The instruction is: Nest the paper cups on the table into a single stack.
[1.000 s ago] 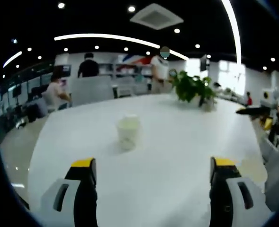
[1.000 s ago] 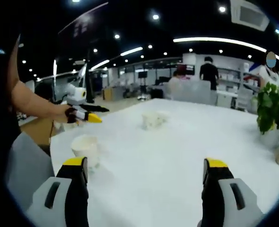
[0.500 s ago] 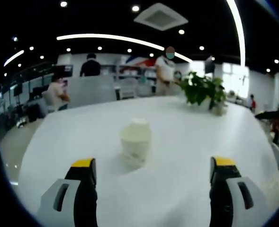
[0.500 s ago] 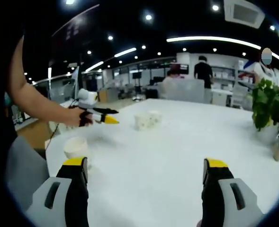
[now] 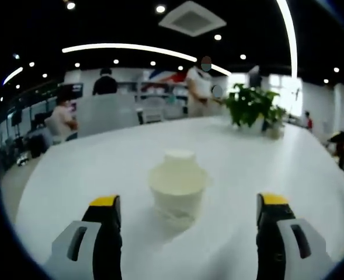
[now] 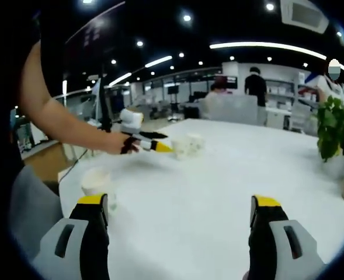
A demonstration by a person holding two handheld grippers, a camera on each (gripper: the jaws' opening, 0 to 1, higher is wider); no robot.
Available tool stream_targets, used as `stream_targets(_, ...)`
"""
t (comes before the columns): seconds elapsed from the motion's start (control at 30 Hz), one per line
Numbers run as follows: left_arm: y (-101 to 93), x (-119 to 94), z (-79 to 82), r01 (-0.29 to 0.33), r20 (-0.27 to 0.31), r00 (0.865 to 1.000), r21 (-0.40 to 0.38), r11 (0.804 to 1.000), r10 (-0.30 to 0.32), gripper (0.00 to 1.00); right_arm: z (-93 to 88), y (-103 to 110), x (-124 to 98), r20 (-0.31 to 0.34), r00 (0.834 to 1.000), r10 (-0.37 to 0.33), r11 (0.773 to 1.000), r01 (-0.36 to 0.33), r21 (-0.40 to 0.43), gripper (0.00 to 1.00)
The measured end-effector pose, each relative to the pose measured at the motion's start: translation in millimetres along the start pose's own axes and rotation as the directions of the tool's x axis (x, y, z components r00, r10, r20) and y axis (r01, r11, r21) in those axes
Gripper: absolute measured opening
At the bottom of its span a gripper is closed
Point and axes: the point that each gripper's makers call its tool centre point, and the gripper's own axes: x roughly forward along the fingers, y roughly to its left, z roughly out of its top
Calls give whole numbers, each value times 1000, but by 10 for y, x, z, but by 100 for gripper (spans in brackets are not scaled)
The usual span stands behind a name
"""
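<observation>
A white paper cup (image 5: 177,188) stands upright on the white table (image 5: 72,169), with a second cup (image 5: 179,155) just behind it. My left gripper (image 5: 189,200) is open, its yellow-tipped jaws on either side of the near cup without touching it. In the right gripper view the same pair of cups (image 6: 187,144) sits mid-table, with the left gripper (image 6: 156,146) reaching it at the end of a person's arm (image 6: 61,119). Another cup (image 6: 96,182) stands near the table edge, just beyond the left jaw of my open, empty right gripper (image 6: 179,200).
A potted plant (image 5: 250,108) stands at the far side of the table, on the right in the right gripper view (image 6: 335,131). People and office furniture lie beyond the table. Bare tabletop (image 6: 218,186) spreads ahead of the right gripper.
The left gripper has moved forward to the pair of cups, which now loom large between its jaws. The right gripper has barely moved.
</observation>
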Motion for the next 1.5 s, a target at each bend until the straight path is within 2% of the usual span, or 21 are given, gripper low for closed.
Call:
stream_targets(0.07, 26, 60, -4, -11, -7, 1000, 1, 1000, 11, 98, 13, 11, 11, 4, 1000, 0, 1000, 0, 3, 100)
stream_targets(0.1, 68, 86, 18, -34, 9, 999, 11, 999, 33, 99, 15, 17, 15, 5, 1000, 1, 1000, -1, 5, 100)
stream_targets(0.17, 85, 130, 73, -36, 49, 998, 6, 999, 36, 99, -3, 41, 23, 4, 1000, 5, 1000, -6, 8, 100)
stream_targets(0.23, 84, 170, 55, -24, 44, 999, -27, 999, 25, 96, -42, 50, 31, -4, 1000, 8, 1000, -8, 10, 100)
stream_targets(0.5, 53, 259, 43, -18, 59, 998, 15, 1000, 17, 86, -104, 104, 28, -13, 1000, 12, 1000, -11, 22, 100)
stream_targets(0.57, 42, 280, 23, -12, 65, 998, 17, 1000, 11, 78, -119, 109, 23, -15, 1000, 13, 999, -12, 31, 100)
stream_targets(0.63, 43, 296, 11, -19, 60, 998, 55, 998, 15, 73, -125, 117, 10, -15, 1000, 12, 999, -11, 31, 100)
stream_targets(0.8, 6, 307, -4, 9, 55, 998, 57, 998, -12, 53, -135, 109, -25, -16, 1000, 6, 999, -5, 41, 100)
stream_targets(0.87, 5, 298, -9, 8, 51, 999, 54, 999, -11, 48, -137, 104, -39, -18, 1000, 4, 999, -3, 43, 100)
stream_targets(1.17, -53, 297, 9, 29, 52, 998, 54, 998, -32, 46, -143, 87, -43, -20, 1000, -3, 999, 4, 46, 100)
stream_targets(1.5, -30, 194, 124, 37, 66, 997, 40, 999, -39, 44, -134, 92, -50, -18, 1000, -4, 999, 4, 44, 100)
